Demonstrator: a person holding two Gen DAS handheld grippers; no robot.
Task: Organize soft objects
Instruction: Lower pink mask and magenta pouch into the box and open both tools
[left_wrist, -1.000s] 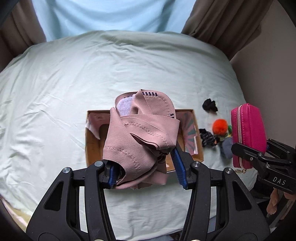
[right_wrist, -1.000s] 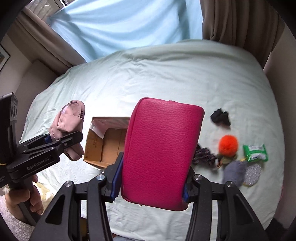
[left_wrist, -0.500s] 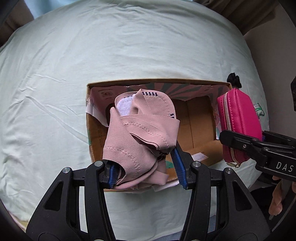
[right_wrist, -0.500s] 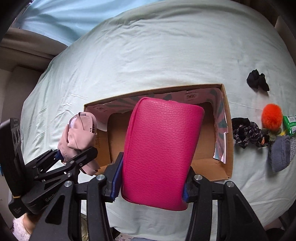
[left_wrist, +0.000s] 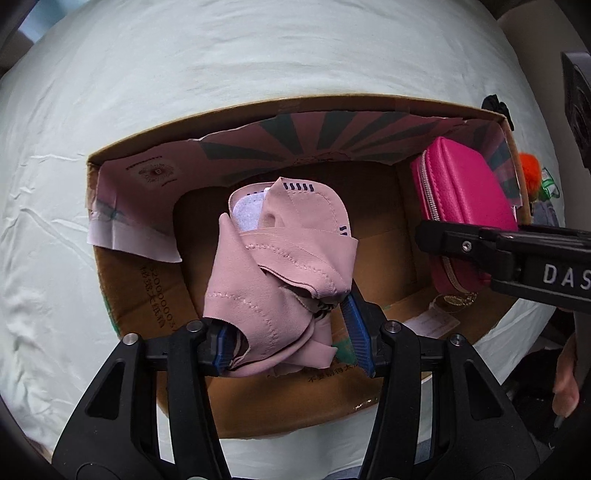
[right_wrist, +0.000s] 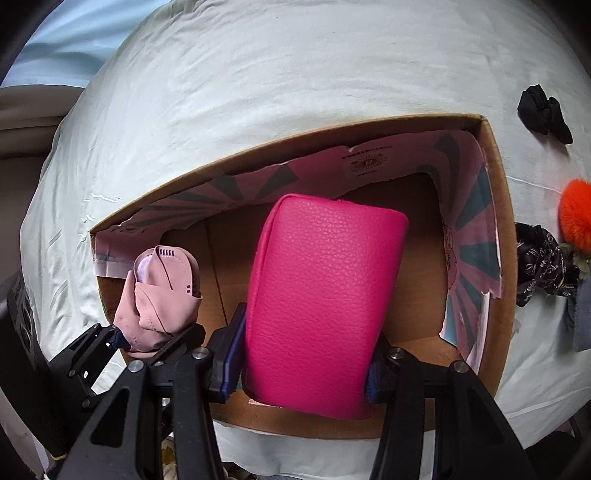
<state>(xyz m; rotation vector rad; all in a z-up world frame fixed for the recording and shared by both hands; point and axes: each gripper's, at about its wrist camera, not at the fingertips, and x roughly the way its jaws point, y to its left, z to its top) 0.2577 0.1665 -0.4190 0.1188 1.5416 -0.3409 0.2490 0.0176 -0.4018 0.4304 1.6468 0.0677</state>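
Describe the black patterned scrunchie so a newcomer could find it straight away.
Start at the open cardboard box on the pale bed sheet and look just outside its right wall. The black patterned scrunchie lies there, below the orange pom-pom; unlike the plain black scrunchie further back, it carries a pale print.

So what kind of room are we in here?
Most likely a bedroom: a wide bed under a pale green sheet, a cardboard box on it, and soft odds and ends like a black scrunchie beside it.

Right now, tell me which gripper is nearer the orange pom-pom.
Right. The right gripper, holding the pink pouch, is at the box end nearest the orange pom-pom; the left gripper is further away.
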